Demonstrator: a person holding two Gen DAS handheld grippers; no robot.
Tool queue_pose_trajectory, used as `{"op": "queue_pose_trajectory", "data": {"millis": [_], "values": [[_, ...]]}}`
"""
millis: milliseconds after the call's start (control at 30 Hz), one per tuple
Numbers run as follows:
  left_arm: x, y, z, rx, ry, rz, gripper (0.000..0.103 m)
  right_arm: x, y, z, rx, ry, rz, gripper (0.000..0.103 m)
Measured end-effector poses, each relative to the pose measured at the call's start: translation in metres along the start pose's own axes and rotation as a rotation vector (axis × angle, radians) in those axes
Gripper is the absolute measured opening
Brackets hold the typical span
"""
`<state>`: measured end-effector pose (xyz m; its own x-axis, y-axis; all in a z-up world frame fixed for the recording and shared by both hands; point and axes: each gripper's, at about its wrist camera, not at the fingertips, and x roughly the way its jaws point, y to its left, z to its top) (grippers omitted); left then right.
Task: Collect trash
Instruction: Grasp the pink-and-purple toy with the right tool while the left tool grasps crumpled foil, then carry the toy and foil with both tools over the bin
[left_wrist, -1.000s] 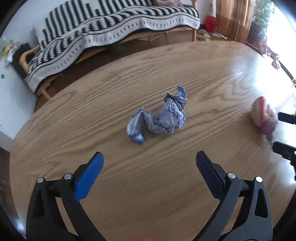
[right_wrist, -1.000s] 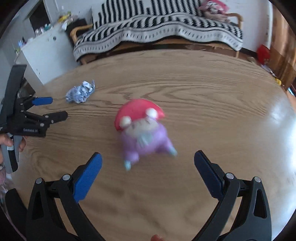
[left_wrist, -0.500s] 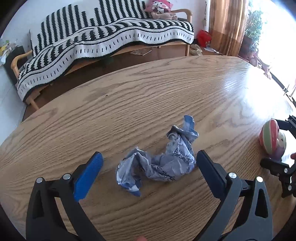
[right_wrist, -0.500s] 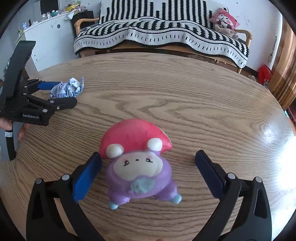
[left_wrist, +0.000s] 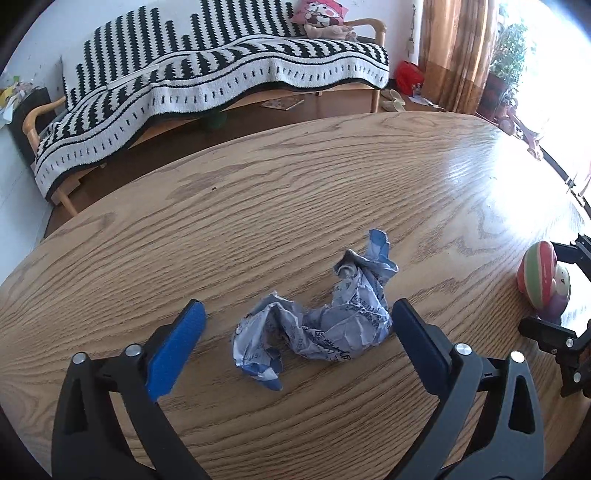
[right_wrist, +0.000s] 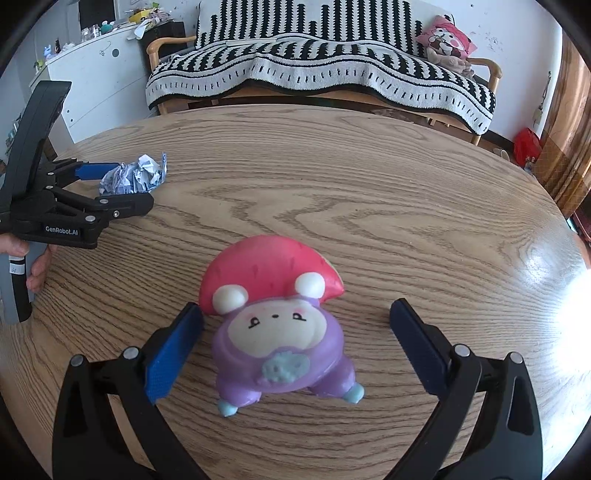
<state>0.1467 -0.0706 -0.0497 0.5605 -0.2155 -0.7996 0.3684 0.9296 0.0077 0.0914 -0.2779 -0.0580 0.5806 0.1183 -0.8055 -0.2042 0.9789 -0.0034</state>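
A crumpled blue-and-white paper wrapper (left_wrist: 325, 317) lies on the round wooden table (left_wrist: 295, 192). My left gripper (left_wrist: 295, 339) is open with its fingers on either side of the wrapper, right finger close to it. The wrapper also shows in the right wrist view (right_wrist: 133, 179), between the left gripper's fingers (right_wrist: 122, 188). My right gripper (right_wrist: 295, 339) is open around a squishy toy (right_wrist: 277, 325) with a pink strawberry hat and purple body. The toy (left_wrist: 543, 284) sits at the right edge of the left wrist view, with the right gripper (left_wrist: 550, 291) around it.
A sofa with a black-and-white striped blanket (left_wrist: 207, 81) stands behind the table. A white cabinet (right_wrist: 92, 81) is at back left. Curtains and plants (left_wrist: 480, 55) are at back right, with bright window glare on the table's right side.
Both grippers moved forward: the left now straddles the wrapper, the right now straddles the toy. Both stayed open.
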Motion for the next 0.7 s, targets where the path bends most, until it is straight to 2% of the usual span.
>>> {"op": "queue_pose_trajectory", "data": {"millis": [33,67,100,133,167,233,300,400,500,567,700], "values": [[-0.003,0.003,0.000,-0.006,-0.019,0.005,0.065,-0.003,-0.001,-0.001,0.003,-0.007,-0.004,0.091],[-0.006,0.005,-0.001,-0.014,-0.036,0.016,0.043,-0.010,-0.002,-0.006,0.001,-0.022,-0.003,0.074],[-0.008,0.008,-0.002,-0.031,-0.044,0.019,0.037,-0.013,-0.001,-0.006,-0.002,-0.033,-0.006,0.061],[-0.010,0.010,-0.003,-0.041,-0.052,0.017,0.035,-0.015,-0.002,-0.007,0.015,-0.022,-0.016,0.051],[-0.011,0.011,-0.004,-0.053,-0.055,0.023,0.034,-0.017,-0.005,-0.009,0.038,-0.019,-0.010,0.048],[-0.021,0.011,-0.008,-0.085,-0.058,0.049,0.033,-0.029,-0.005,-0.012,0.054,-0.029,0.009,0.045],[-0.042,0.005,-0.007,-0.123,-0.093,0.018,0.033,-0.049,-0.008,-0.012,0.079,-0.083,-0.012,0.045],[-0.082,-0.026,0.001,-0.080,-0.142,-0.022,0.033,-0.089,-0.020,-0.018,0.153,-0.165,-0.028,0.044],[-0.125,-0.082,0.007,0.031,-0.190,-0.071,0.033,-0.139,-0.045,-0.042,0.244,-0.233,-0.042,0.044],[-0.151,-0.129,0.011,0.109,-0.221,-0.131,0.033,-0.177,-0.072,-0.070,0.328,-0.265,-0.064,0.045],[-0.178,-0.214,0.006,0.179,-0.228,-0.242,0.033,-0.243,-0.120,-0.132,0.468,-0.298,-0.090,0.045]]}}
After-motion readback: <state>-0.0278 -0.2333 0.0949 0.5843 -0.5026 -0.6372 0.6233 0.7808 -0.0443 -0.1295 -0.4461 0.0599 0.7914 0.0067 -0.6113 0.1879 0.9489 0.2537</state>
